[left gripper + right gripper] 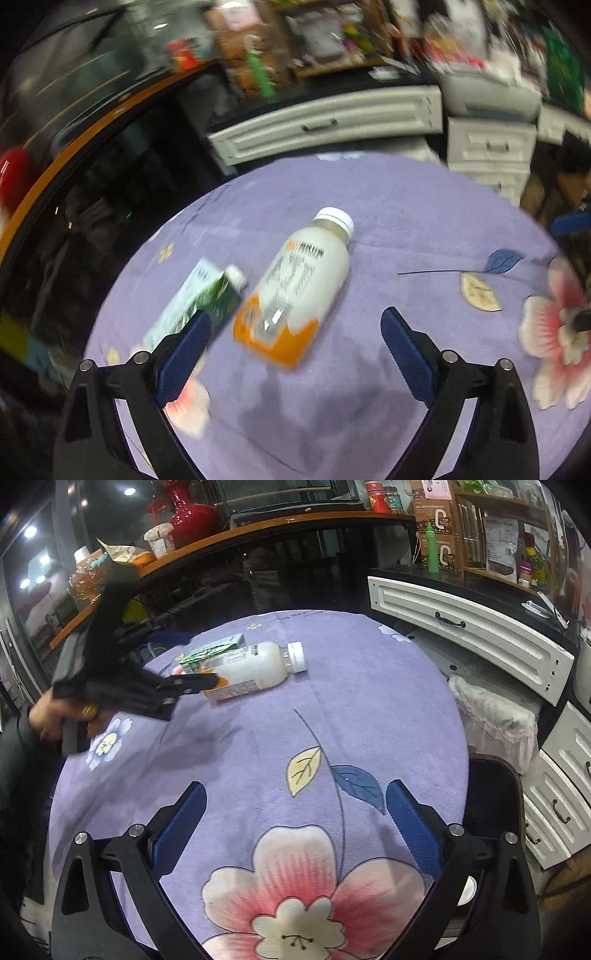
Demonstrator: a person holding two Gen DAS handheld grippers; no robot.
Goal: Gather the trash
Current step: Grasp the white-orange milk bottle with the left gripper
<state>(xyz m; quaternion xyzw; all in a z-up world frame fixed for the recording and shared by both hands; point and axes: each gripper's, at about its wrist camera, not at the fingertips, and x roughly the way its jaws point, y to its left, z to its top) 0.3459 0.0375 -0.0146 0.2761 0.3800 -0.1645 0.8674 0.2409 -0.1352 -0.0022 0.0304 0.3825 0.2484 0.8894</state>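
The right tool point(295, 801) hovers over the near part of the round bench point(388, 709), which is covered in a lilac plush cloth printed with flowers and leaves; its blue-padded jaws stand wide apart with nothing between them, only a large pink printed flower point(291, 897) and a blue and a cream leaf below. Farther in, toward the far left edge of the bench, the left tool point(295, 325) comes in, held by a hand point(59, 716) at the left edge; its jaws are spread wide, hold nothing, and have just been closing a little. Just ahead of it a white plastic bottle with an orange base and a white cap point(295, 284) lies on its side, cap pointing to the far edge. Touching or just beside it on the left lies a green and white drink carton point(199, 299), partly hidden behind the left jaw in the left wrist view. Beyond the far right edge stand white panelled drawers with dark handles point(461, 624); behind the far left edge runs an orange-trimmed counter carrying a red vase point(192, 517).
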